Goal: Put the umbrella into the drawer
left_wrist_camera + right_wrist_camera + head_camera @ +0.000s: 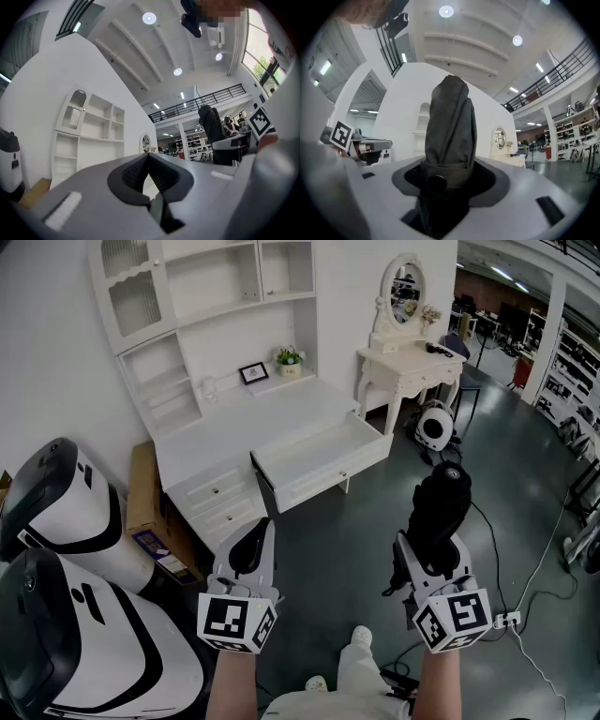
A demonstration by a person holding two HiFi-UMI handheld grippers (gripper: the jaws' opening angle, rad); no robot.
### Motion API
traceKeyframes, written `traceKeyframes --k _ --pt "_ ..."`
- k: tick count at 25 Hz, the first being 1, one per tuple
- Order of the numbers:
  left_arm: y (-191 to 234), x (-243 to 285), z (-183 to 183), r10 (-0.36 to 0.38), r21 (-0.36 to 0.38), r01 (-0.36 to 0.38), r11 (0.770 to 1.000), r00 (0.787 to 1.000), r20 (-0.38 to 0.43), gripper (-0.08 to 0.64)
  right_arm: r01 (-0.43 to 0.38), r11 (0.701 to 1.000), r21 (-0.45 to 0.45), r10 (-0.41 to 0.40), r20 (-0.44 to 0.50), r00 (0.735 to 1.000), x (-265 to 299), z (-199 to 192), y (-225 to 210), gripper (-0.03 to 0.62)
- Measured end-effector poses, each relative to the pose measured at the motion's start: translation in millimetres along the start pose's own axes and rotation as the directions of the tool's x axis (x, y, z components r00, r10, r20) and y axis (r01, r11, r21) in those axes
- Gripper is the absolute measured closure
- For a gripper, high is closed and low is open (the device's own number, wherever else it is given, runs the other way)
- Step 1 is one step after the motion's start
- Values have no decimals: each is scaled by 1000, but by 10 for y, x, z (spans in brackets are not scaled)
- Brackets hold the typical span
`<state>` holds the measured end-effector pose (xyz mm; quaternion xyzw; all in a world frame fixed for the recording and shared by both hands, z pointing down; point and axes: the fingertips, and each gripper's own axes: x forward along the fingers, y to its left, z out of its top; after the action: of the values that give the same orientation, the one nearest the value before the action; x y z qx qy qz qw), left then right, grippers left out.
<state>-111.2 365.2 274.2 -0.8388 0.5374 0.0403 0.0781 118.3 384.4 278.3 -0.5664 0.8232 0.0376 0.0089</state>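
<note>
A black folded umbrella (441,504) stands upright in my right gripper (433,551), whose jaws are shut on its lower part. In the right gripper view the umbrella (450,124) fills the middle, its strap and button wedged between the pads of the right gripper (446,174). The white desk's drawer (337,474) is pulled out, ahead of both grippers and apart from them. My left gripper (250,540) is held to the left at about the same height. In the left gripper view the left gripper (148,158) has its pads meeting with nothing between them.
Two large white-and-black machines (70,512) stand at the left by a cardboard box (143,491). A white dressing table with a mirror (411,362) is at the right of the desk, a round white device (433,426) below it. Cables and a power strip (507,620) lie on the floor at right.
</note>
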Motion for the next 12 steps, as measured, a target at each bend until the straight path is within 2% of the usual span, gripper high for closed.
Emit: traceKeyframes --k 12 --pt "113 279 -2 17 34 -18 999 1000 10 551 -14 999 -31 13 -21 1000 309 -33 -106 345"
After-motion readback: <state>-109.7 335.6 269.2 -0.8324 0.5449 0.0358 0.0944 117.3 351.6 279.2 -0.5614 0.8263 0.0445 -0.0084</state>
